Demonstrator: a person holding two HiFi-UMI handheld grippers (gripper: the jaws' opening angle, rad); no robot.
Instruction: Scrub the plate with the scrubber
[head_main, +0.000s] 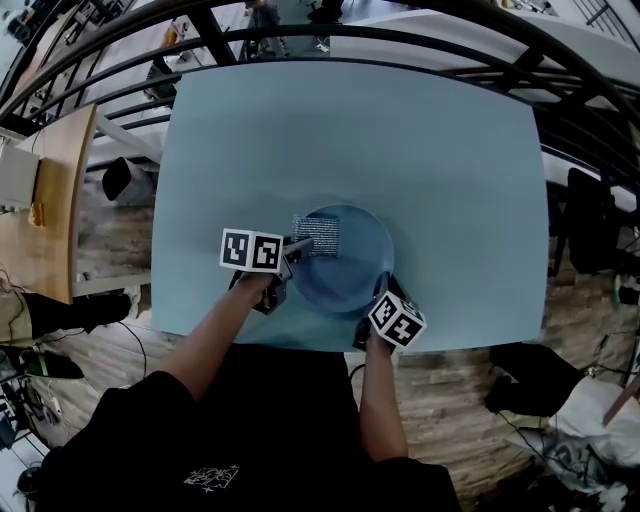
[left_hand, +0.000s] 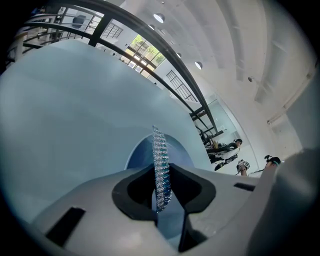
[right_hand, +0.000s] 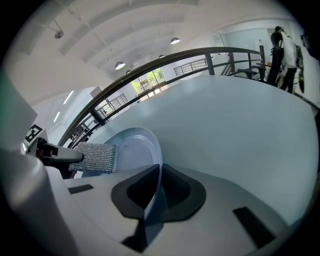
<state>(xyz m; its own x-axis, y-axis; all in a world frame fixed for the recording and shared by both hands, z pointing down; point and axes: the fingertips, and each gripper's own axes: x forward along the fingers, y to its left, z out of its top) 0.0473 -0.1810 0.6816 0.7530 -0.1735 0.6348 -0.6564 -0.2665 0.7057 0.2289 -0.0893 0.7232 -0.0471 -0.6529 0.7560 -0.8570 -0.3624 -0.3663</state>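
Observation:
A round blue plate (head_main: 350, 268) lies on the pale blue table near its front edge. My left gripper (head_main: 290, 250) is shut on a flat silver mesh scrubber (head_main: 318, 236), which lies over the plate's far left part. In the left gripper view the scrubber (left_hand: 161, 170) stands edge-on between the pads, with the plate (left_hand: 145, 152) behind it. My right gripper (head_main: 384, 290) is shut on the plate's near right rim. In the right gripper view the plate's rim (right_hand: 154, 192) runs between the jaws, with the scrubber (right_hand: 97, 158) over the plate (right_hand: 135, 150) at the left.
The pale blue table (head_main: 400, 140) stretches away behind the plate. A dark railing (head_main: 420, 45) curves round its far side. A wooden bench (head_main: 40, 200) stands at the left. Bags and cables lie on the floor at the right.

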